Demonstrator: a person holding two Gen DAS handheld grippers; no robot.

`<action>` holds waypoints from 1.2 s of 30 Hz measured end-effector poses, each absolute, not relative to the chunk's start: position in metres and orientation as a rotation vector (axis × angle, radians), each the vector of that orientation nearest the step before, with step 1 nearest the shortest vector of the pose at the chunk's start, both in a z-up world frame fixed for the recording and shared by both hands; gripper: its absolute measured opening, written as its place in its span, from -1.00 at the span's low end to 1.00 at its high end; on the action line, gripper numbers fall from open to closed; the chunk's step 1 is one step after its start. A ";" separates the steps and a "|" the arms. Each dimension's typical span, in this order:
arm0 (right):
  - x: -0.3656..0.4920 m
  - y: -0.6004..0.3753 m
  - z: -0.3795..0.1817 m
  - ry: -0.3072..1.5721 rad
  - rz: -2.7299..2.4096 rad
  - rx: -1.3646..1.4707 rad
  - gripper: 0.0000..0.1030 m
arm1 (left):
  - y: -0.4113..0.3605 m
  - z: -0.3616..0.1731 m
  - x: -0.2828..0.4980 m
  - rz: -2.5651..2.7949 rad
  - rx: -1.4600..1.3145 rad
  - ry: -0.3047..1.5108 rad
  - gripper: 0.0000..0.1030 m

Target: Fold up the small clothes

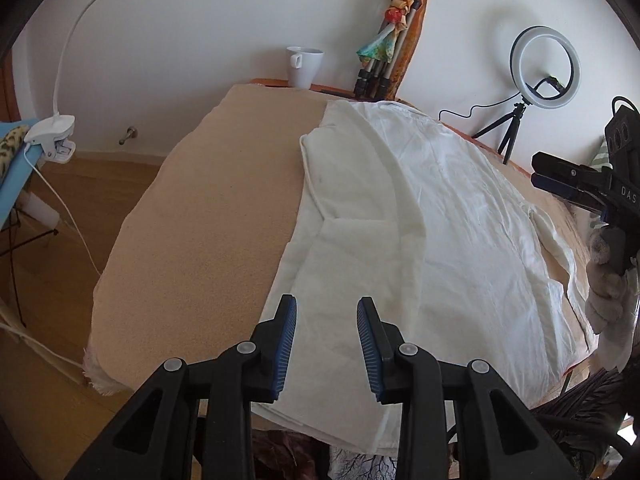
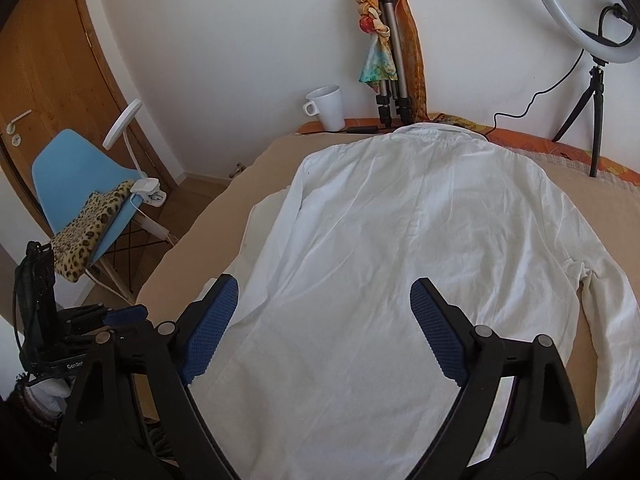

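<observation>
A white long-sleeved shirt (image 2: 400, 248) lies spread flat, back up, on a beige cloth (image 2: 240, 200) over the table, collar at the far end. In the left wrist view the shirt (image 1: 420, 216) has its left sleeve folded along its side. My left gripper (image 1: 327, 320) is open and empty above the shirt's near left hem. My right gripper (image 2: 324, 304) is wide open and empty above the shirt's lower middle. The right gripper also shows at the right edge of the left wrist view (image 1: 568, 184). The left gripper shows at the lower left of the right wrist view (image 2: 120, 316).
A white mug (image 2: 326, 106), a folded tripod with a colourful scarf (image 2: 384, 40) and a ring light on a small tripod (image 2: 588, 20) stand at the far edge. A blue chair (image 2: 80, 184) with a leopard-print cushion and a clip lamp (image 2: 148, 192) stands left of the table.
</observation>
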State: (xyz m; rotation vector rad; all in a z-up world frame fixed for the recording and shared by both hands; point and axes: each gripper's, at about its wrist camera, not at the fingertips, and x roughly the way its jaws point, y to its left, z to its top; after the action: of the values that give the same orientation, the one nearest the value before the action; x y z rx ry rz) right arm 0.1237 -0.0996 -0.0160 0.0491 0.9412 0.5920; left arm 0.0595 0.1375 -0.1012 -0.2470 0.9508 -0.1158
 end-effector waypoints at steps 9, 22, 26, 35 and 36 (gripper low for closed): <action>0.200 -0.020 -0.074 1.183 0.686 0.122 0.74 | 0.147 -0.113 0.099 -0.147 -0.314 0.988 -0.33; 0.253 0.012 -0.155 1.440 0.720 0.292 -0.16 | 0.126 -0.137 0.145 -0.218 -0.276 1.060 -0.82; 0.251 0.007 -0.172 1.465 0.744 0.392 -0.68 | 0.131 -0.133 0.136 -0.220 -0.316 1.049 -1.00; 0.251 -0.003 -0.161 1.374 0.764 0.456 -0.85 | 0.129 -0.115 0.091 -0.216 -0.282 0.998 -1.00; 0.250 -0.001 -0.158 1.367 0.750 0.380 -0.84 | 0.126 -0.115 0.088 -0.200 -0.245 0.991 -1.00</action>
State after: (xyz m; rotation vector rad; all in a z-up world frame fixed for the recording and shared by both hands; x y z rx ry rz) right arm 0.2496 -0.0014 -0.1581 0.3796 1.3668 0.7503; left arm 0.0877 0.1259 -0.1152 -0.2446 0.9914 -0.1996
